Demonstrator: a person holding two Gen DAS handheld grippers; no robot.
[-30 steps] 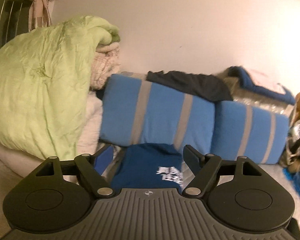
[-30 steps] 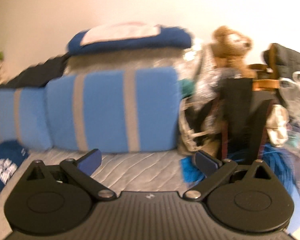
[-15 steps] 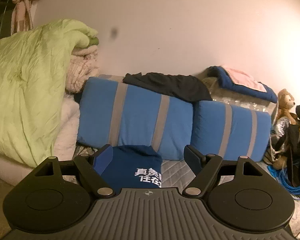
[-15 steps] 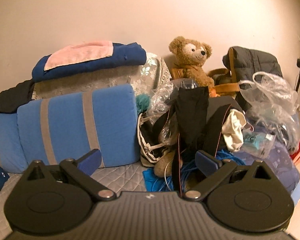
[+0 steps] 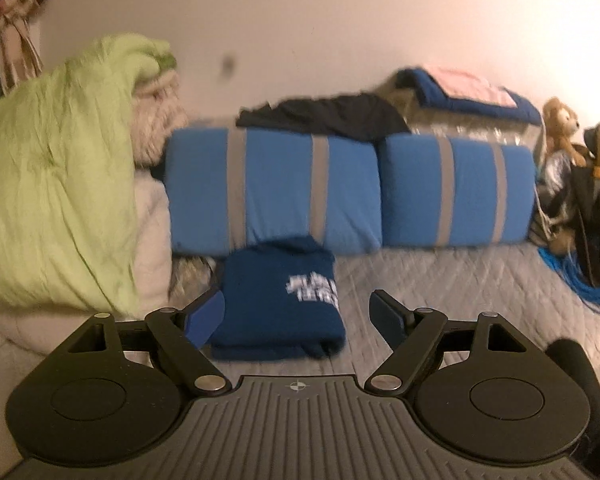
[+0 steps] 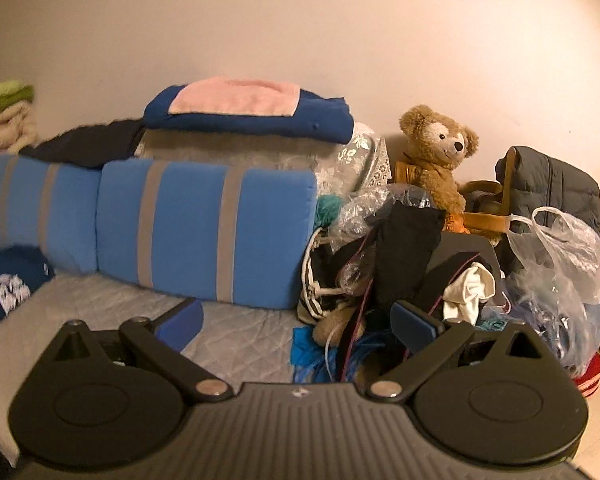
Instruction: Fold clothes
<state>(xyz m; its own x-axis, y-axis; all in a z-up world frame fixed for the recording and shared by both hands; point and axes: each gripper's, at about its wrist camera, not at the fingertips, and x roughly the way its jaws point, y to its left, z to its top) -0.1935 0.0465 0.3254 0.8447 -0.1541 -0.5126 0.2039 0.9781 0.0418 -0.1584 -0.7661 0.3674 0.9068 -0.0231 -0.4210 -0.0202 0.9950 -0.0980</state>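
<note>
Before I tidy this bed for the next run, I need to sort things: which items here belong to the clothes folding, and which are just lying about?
For the folding:
- folded navy T-shirt
- heap of clothes on the right
- black garment on the cushions, possibly

Lying about:
- striped blue cushions
- green duvet
- teddy bear
- plastic bag
- blue and pink blanket

White print on the folded navy blue shirt (image 5: 278, 304) smeared beyond reading, crumpled pale green duvet (image 5: 56, 176) cut off at the left edge, tangled bright blue cord (image 6: 320, 360) partly buried under black straps, brown plush teddy bear (image 6: 436, 152) hidden below the waist.
</note>
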